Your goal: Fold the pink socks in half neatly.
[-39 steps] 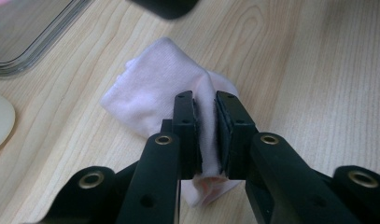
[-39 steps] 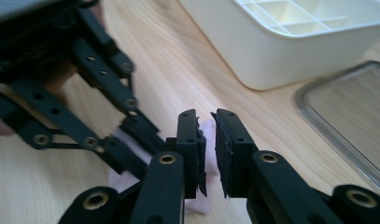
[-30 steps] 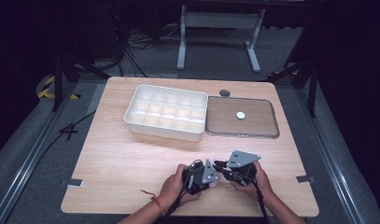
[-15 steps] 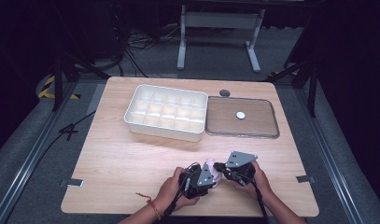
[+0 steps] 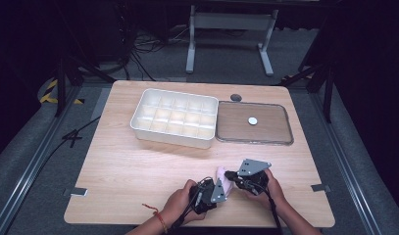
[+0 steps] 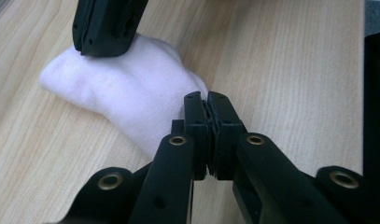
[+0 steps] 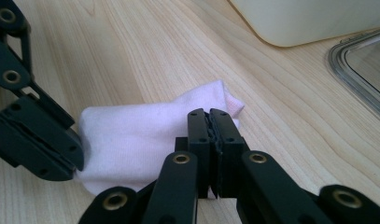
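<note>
A pale pink sock (image 5: 221, 173) lies flat on the wooden table near its front edge, also seen as the sock (image 6: 131, 91) and the sock (image 7: 136, 135). My left gripper (image 5: 223, 186) has just been closing and is shut on one end of the sock, the fabric caught at its tips (image 6: 207, 99). My right gripper (image 5: 228, 174) is shut on the other end, its closed tips (image 7: 209, 114) over the fabric. Each gripper faces the other: the right gripper (image 6: 108, 25) presses on the sock's far end, and the left gripper (image 7: 36, 140) sits at its left end.
A white compartment tray (image 5: 172, 139) stands at the back centre of the table. To its right lies a clear lid (image 5: 275, 128) with a white knob (image 5: 252, 120). A small grey disc (image 5: 236, 97) sits behind them. Bare wood stretches to the left.
Little differs: both hands stay at the near edge around the sock, with the left gripper edged slightly toward the person.
</note>
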{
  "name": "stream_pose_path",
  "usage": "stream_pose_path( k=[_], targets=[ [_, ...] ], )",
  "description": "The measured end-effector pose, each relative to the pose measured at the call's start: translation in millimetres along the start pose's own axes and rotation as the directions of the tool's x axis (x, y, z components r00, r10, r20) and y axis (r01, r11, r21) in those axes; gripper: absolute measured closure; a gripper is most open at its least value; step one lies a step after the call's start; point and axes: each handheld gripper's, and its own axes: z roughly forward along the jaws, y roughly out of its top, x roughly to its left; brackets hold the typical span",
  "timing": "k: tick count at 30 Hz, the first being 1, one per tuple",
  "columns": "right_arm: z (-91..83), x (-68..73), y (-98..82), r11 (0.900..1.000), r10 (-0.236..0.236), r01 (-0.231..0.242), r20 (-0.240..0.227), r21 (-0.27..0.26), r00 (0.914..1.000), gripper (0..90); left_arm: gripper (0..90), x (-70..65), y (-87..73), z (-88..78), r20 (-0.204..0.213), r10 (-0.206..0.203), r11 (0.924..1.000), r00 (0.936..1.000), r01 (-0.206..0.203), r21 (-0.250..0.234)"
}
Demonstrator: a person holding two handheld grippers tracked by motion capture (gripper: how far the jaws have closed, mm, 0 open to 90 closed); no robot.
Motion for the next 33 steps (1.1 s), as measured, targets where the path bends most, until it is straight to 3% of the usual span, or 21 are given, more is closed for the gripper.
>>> stream_pose_path(
  k=[6,7,10,15,18,21,26,30,33],
  targets=[
    [0.1,-0.4,-0.4,1.000,-0.006,0.006,0.002,-0.002,1.0000,88.0,84.2,12.3,-1.2,-25.3,0.019,-0.036,0.9941,0.9992,0.037,-0.102],
    [0.0,-0.3,-0.3,1.000,-0.005,0.005,0.001,-0.001,1.0000,88.0,84.2,16.3,-1.7,-27.1,0.018,-0.043,0.9908,0.9989,0.045,-0.127],
    [0.2,-0.2,0.0,1.000,-0.005,0.005,0.000,0.003,1.0000,88.0,83.9,20.7,-1.2,-21.5,0.019,-0.047,0.9883,0.9987,0.049,-0.144],
    [0.2,-0.3,-0.1,1.000,-0.009,0.009,0.001,0.001,1.0000,88.0,84.1,18.0,0.1,2.9,0.041,-0.020,0.9945,0.9989,0.025,-0.102],
    [-0.1,-0.5,-0.5,1.000,-0.010,0.010,0.000,-0.001,0.9999,88.0,85.3,16.2,-1.4,8.3,0.048,-0.013,0.9938,0.9987,0.018,-0.110],
    [-1.6,-1.9,-0.1,1.000,-0.020,0.020,0.004,0.003,0.9998,87.1,86.4,15.6,-2.5,9.7,0.051,-0.023,0.9940,0.9984,0.028,-0.106],
    [-4.5,-7.7,-0.9,1.000,-0.006,0.005,0.048,0.018,0.9988,86.8,87.9,12.4,-1.6,11.1,0.034,-0.002,0.9952,0.9994,0.005,-0.098],
    [-6.2,-10.5,0.8,1.000,0.008,-0.008,0.041,0.015,0.9991,87.6,87.8,13.1,-1.9,11.2,0.037,-0.006,0.9949,0.9993,0.010,-0.101],
    [-11.7,-8.4,10.3,1.000,-0.003,0.004,0.025,-0.031,0.9997,87.9,87.8,13.4,-2.3,11.3,0.043,-0.004,0.9948,0.9991,0.008,-0.101]
  ],
)
